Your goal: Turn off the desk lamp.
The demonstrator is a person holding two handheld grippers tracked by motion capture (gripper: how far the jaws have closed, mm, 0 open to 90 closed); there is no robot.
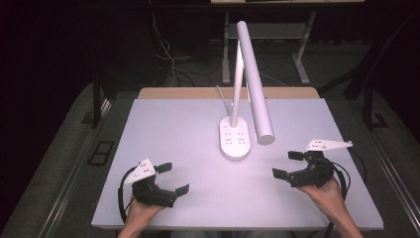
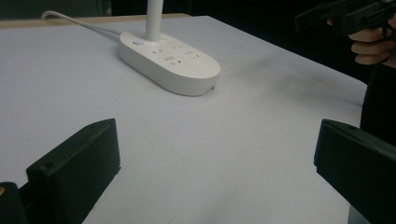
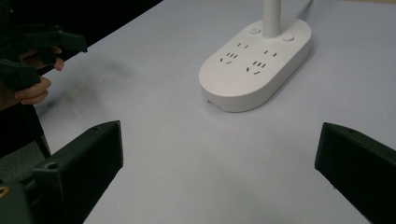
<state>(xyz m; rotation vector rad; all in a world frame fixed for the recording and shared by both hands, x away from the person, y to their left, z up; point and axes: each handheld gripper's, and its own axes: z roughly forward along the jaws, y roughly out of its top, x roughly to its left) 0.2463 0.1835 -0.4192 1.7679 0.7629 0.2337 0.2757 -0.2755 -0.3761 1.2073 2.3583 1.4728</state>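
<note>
High view: left hand-held gripper [image 1: 173,178] low at the near-left of the surface [image 1: 188,119], jaws apart, nothing between them. Right hand-held gripper [image 1: 288,164] at near-right, jaws likewise apart and empty, pointing inward. Both held from below by the person's hands. Desk lamp [image 1: 235,139] stands mid-surface, between the two and well apart from each: white oval base with socket slots, slim upright stem, long tubular head angled down towards the right.

Left gripper view: matte black jaws spread wide; lamp base [image 2: 169,61] ahead, smooth glossy plastic, white cord trailing behind.

Right gripper view: jaws wide; base [image 3: 257,63] ahead, two round buttons beside the stem.
</note>
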